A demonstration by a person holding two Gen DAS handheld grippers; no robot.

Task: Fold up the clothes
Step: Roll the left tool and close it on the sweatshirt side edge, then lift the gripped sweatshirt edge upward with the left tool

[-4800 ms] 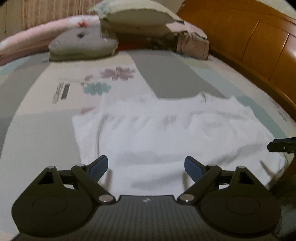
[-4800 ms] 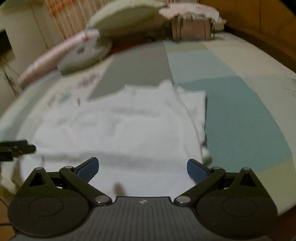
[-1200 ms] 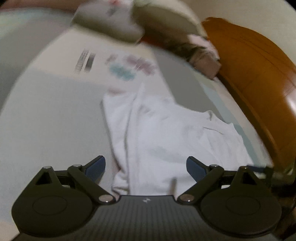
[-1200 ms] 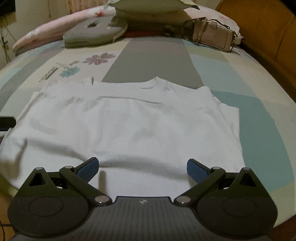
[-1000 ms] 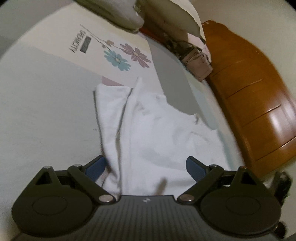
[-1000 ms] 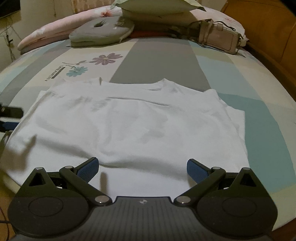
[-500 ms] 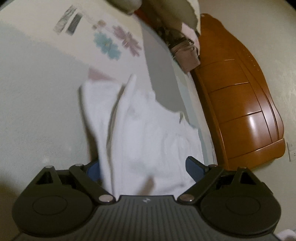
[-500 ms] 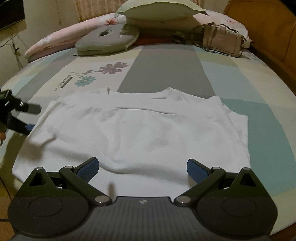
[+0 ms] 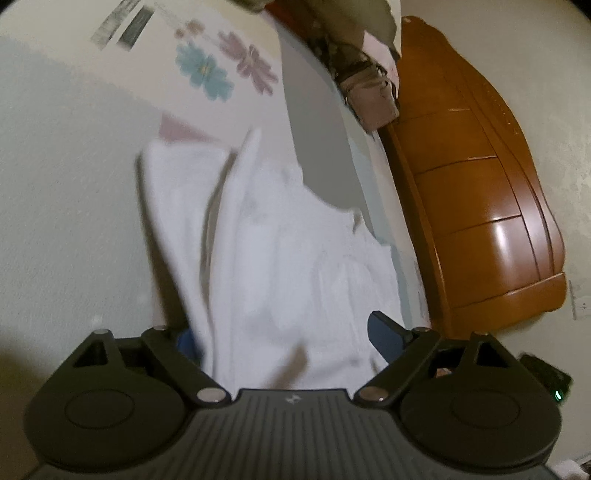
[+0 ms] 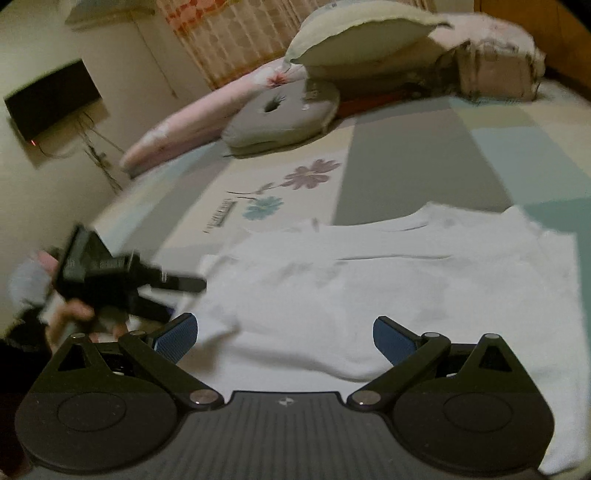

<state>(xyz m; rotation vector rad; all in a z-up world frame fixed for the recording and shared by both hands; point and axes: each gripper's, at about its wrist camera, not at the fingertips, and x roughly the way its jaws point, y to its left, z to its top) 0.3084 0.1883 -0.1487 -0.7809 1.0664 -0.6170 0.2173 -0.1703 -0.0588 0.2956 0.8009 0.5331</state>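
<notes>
Left wrist view: left tongs wide with the white shirt edge between the pads, likely set to grab its side for a fold; right tongs wide over the hem, shirt mid-frame on the bed.

This is a bedroom in a home. A wide bed fills most of both views, covered by a sheet in grey, pale green and cream blocks with 2 printed flowers. Pillows and a round grey cushion lie at its head — beside a wooden headboard. A patterned curtain and a dark wall screen stand behind.
</notes>
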